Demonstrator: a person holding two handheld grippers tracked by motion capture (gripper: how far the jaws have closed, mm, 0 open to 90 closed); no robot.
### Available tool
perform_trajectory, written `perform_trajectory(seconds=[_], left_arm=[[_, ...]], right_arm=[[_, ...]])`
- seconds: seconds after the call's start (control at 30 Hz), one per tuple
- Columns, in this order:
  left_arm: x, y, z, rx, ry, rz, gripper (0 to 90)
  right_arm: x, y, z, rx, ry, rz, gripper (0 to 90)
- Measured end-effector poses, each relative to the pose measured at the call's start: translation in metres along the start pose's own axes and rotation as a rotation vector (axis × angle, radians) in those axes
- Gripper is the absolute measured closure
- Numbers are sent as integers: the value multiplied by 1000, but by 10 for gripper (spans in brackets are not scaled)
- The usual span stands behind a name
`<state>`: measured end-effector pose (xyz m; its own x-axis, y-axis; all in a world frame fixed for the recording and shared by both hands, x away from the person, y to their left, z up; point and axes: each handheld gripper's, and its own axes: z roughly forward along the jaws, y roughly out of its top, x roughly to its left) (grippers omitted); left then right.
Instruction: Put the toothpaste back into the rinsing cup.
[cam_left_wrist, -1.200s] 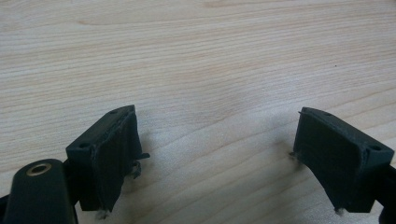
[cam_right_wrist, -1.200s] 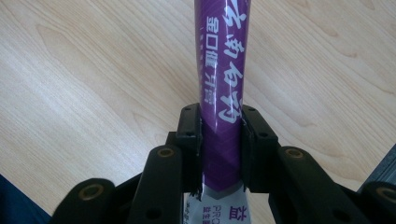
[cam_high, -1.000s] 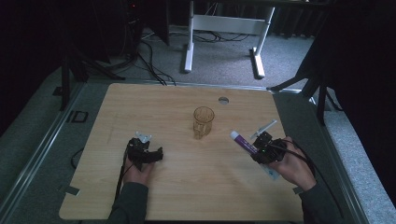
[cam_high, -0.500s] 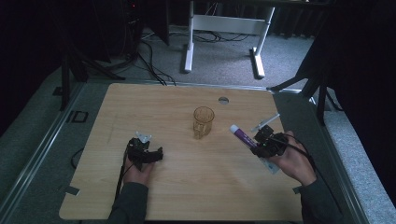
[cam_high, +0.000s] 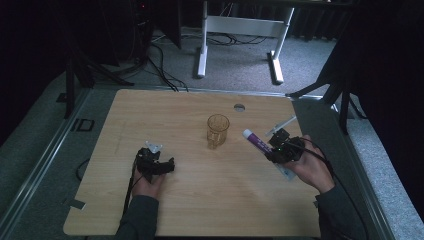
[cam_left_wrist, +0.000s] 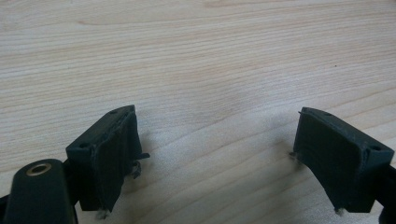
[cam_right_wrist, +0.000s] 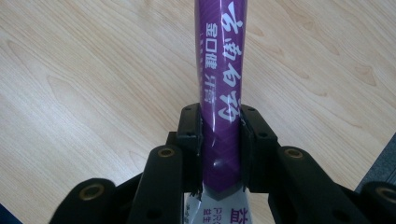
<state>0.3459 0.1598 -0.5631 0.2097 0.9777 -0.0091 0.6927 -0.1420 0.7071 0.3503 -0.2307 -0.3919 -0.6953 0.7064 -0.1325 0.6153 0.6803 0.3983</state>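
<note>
A purple toothpaste tube (cam_high: 256, 140) with a white cap is held above the table at the right, cap end aimed toward the cup. My right gripper (cam_high: 278, 148) is shut on it; in the right gripper view the tube (cam_right_wrist: 219, 79) runs up between the two black jaws, which press its sides. An amber see-through cup (cam_high: 218, 130) stands upright near the table's middle, left of the tube's cap. My left gripper (cam_high: 159, 165) rests low over the wood at the front left, open, and its fingers (cam_left_wrist: 112, 154) have bare wood between them.
The wooden table (cam_high: 165, 115) has a small round hole (cam_high: 239, 107) near its back edge. A white toothbrush-like item (cam_high: 280, 124) lies at the right edge behind my right gripper. A white desk frame (cam_high: 240, 30) stands on the grey floor beyond.
My right gripper with the tube has shifted slightly left and back, toward the cup. The left gripper has stayed put.
</note>
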Motion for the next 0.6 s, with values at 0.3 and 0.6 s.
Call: perform_trajectory(seconds=[0.3, 0.6], left_arm=[[0, 0, 0, 0, 0, 0, 140], [0, 0, 0, 0, 0, 0, 140]], right_arm=[[-2, 10, 3, 0, -5, -8, 734], [-7, 19, 3, -1, -5, -10, 737]])
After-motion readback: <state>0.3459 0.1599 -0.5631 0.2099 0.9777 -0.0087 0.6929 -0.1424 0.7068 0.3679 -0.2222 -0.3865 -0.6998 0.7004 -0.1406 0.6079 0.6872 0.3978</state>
